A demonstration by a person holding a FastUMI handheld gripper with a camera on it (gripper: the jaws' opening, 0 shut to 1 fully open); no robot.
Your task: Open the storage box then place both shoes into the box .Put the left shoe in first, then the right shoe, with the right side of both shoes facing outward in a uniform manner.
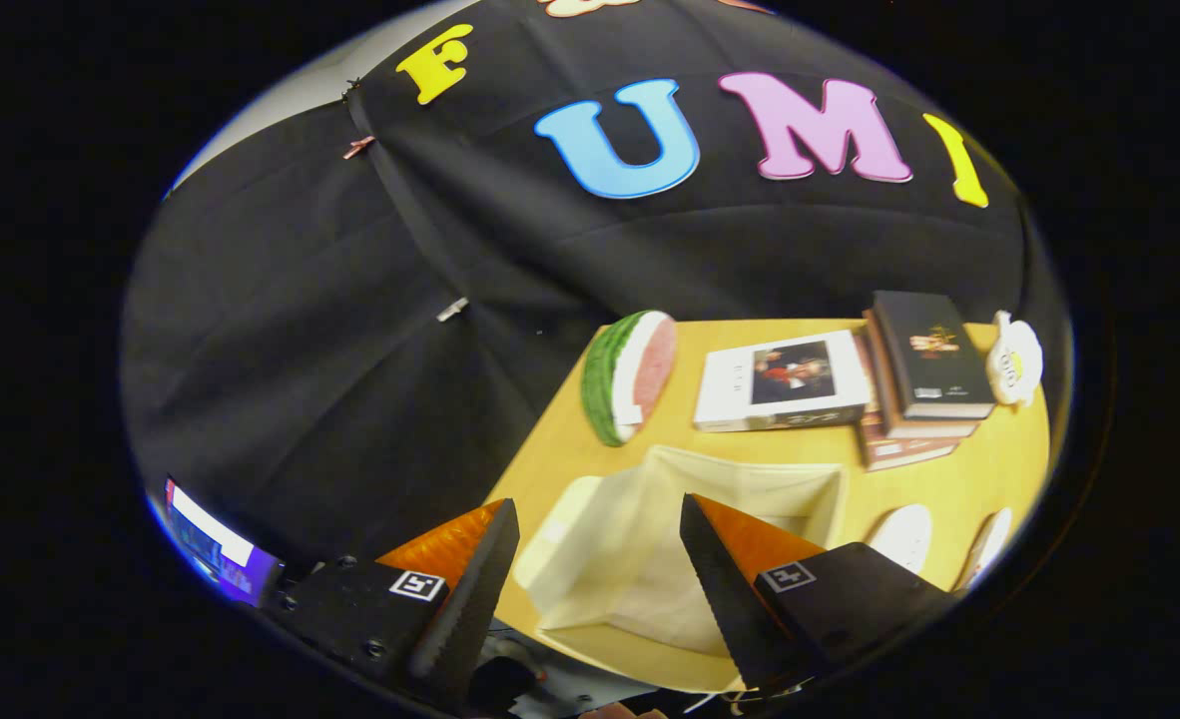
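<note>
- Gripper (600, 569): fingers spread wide, nothing between them, touching nothing; it hangs above the near edge of the table (989, 469).
- Storage box (710, 479): cream fabric, sits between and just ahead of the fingers. Lid flap (575, 544) looks folded out toward 9 o'clock, interior visible, nothing inside as far as I can see. Judgement: open step done.
- Shoes (904, 534): two pale shapes at 3 o'clock of the box, on the table beside the right finger, partly cut off. Likely the pair; can't tell left from right.
- Left to do: both placements, left shoe first, then right, right sides facing out.
- Clutter beyond the box at 12 to 2 o'clock: watermelon slice (630, 374), books (850, 384). Not in the way.
</note>
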